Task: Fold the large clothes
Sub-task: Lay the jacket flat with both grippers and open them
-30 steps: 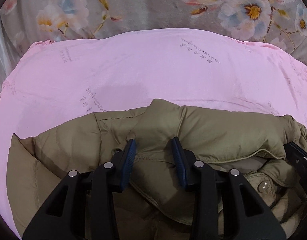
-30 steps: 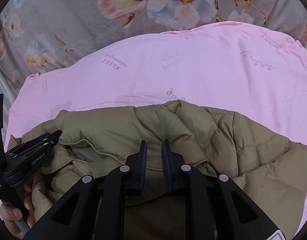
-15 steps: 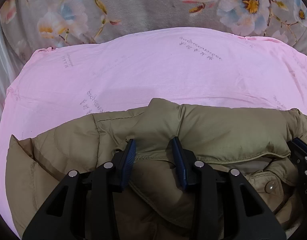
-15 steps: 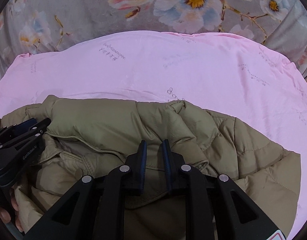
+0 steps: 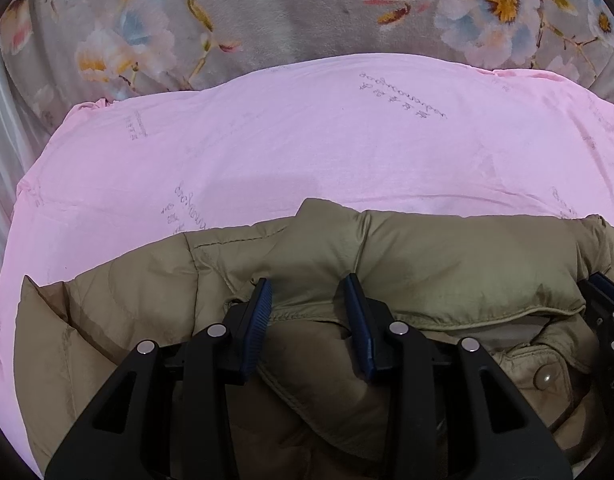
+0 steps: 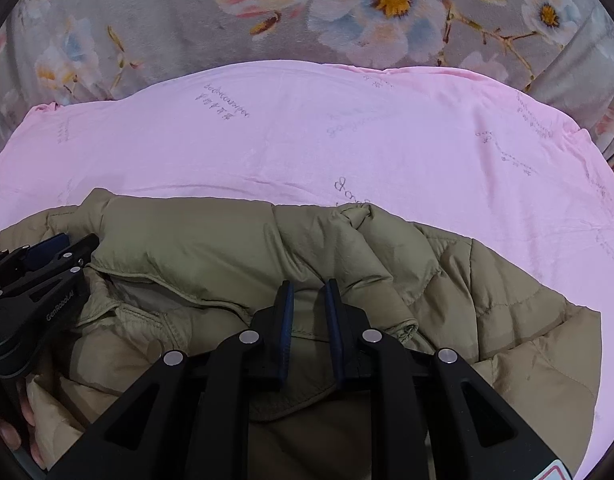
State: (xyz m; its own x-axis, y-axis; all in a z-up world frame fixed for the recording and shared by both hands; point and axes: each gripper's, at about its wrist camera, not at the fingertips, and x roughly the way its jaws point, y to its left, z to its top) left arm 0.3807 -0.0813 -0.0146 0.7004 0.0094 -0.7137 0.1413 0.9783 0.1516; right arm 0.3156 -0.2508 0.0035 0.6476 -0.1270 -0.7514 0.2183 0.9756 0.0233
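Both hand-held grippers are seen closed on the padded olive jacket (image 5: 447, 256): the left hand-held gripper (image 5: 307, 300) is clamped on a thick puffed fold near the collar, its jaws kept fairly wide by the bulk of fabric between them, while the right hand-held gripper (image 6: 309, 300) is pinched much narrower on a thinner edge of the same collar area. In the right wrist view the left hand-held gripper is also seen at the left border, and part of a hand (image 6: 23, 420) is glimpsed below it.

Slipping is judged the main risk. The shell looks smooth and the filling springy, so the thick fold could be squeezed out of the left jaws if it is pulled hard. Only a thin layer seems to be held on the right, so the outer fabric alone might be lifted and the padding left behind, giving a crooked fold. If the two sides are raised unevenly, the collar line would be skewed. The pink sheet (image 5: 307, 152) could be dragged and wrinkled beneath the jacket.

The jacket is spread on the pink sheet, over a grey flowered blanket (image 5: 267, 12), directly beneath and ahead of both hand-held grippers, its collar edge lying between the two
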